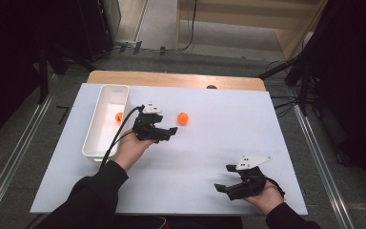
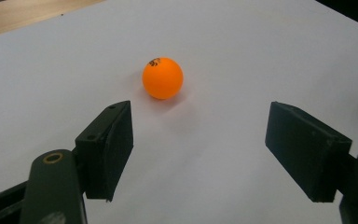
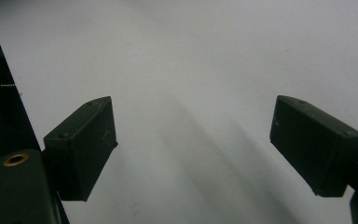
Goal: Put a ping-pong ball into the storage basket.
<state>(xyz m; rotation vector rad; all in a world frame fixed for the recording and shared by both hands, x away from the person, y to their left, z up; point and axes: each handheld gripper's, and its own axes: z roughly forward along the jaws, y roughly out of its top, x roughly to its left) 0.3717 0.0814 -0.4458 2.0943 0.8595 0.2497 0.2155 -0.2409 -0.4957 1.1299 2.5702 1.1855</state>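
Observation:
An orange ball (image 1: 183,118) (image 2: 162,78) lies on the white table sheet (image 1: 209,143), just right of my left gripper (image 1: 167,130). In the left gripper view the gripper (image 2: 198,140) stands open, and the ball rests a short way beyond its fingertips, nearer the left jaw. A second orange ball (image 1: 118,116) lies inside the white bin (image 1: 99,138) at the left. My right gripper (image 1: 225,177) rests low near the table's front right, open, with bare sheet between its jaws in the right gripper view (image 3: 193,144).
The white bin stands lengthwise along the sheet's left side. A wooden table edge (image 1: 171,78) shows behind the sheet. Dark stands and cables (image 1: 290,102) sit on the floor to the right and back.

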